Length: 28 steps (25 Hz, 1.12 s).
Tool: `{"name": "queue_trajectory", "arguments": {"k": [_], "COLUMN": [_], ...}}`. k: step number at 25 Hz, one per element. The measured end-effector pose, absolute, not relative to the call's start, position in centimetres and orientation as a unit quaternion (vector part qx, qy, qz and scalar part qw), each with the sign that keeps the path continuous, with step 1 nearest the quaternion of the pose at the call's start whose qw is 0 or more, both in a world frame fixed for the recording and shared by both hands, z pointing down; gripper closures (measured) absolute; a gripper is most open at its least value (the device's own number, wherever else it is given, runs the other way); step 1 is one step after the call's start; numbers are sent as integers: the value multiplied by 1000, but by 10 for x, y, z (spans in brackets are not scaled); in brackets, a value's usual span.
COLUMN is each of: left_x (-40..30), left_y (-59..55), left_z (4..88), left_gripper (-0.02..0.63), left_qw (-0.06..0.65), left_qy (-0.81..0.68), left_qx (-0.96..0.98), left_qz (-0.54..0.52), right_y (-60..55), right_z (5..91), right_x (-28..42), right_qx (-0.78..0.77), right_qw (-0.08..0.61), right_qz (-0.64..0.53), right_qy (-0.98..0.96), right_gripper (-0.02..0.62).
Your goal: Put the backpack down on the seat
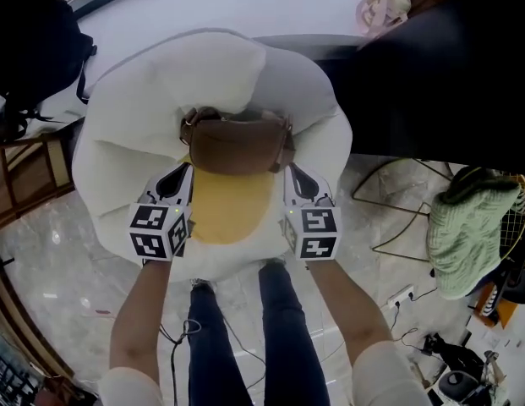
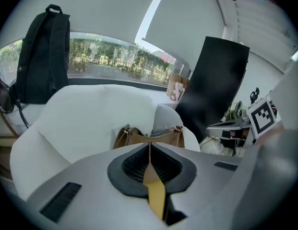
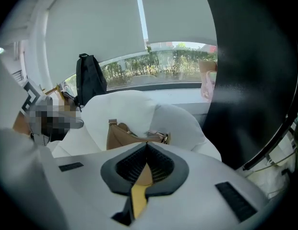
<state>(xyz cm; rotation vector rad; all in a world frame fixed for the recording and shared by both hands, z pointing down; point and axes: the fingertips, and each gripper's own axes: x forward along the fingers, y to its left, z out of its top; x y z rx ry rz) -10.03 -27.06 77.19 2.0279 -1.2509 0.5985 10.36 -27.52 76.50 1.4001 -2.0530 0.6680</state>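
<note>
A brown leather bag (image 1: 237, 146) rests upright on the seat of a white padded armchair (image 1: 135, 100), leaning against the backrest. Below it lies a yellow seat cushion (image 1: 232, 210). My left gripper (image 1: 176, 180) hovers at the bag's lower left, my right gripper (image 1: 299, 180) at its lower right. Both are shut, hold nothing, and do not touch the bag. In the left gripper view the closed left gripper (image 2: 149, 145) points at the bag (image 2: 139, 138). The right gripper view shows the closed right gripper (image 3: 146, 145) below the bag (image 3: 122, 137).
A black backpack (image 1: 30, 45) hangs at the upper left beside the chair. A tall black panel (image 1: 448, 74) stands to the right. A green cloth (image 1: 469, 227) drapes over a wire rack at the right. Cables and a power strip (image 1: 401, 295) lie on the marble floor.
</note>
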Motion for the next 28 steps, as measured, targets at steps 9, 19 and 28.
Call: {"name": "queue_trajectory", "arguments": {"k": [9,19,28], "left_x": [-93,-91,-87], "left_y": [-234,-205,-175], "left_z": [708,640,551], "left_gripper": [566,566,566], "left_qw": [338,342,327], "left_qy": [-467,-471,-461], "left_qx": [789,789,802], "left_qz": [212,198,192], "right_y": [-245,-221,-198], "right_z": [699,627,539], "right_x": [92,76,72], "right_qx": [519,517,515], "right_qw": [266,239,224], "right_qz": [225,230,223], "right_qy": [-780,-789,-797], "right_gripper": [565,565,565]}}
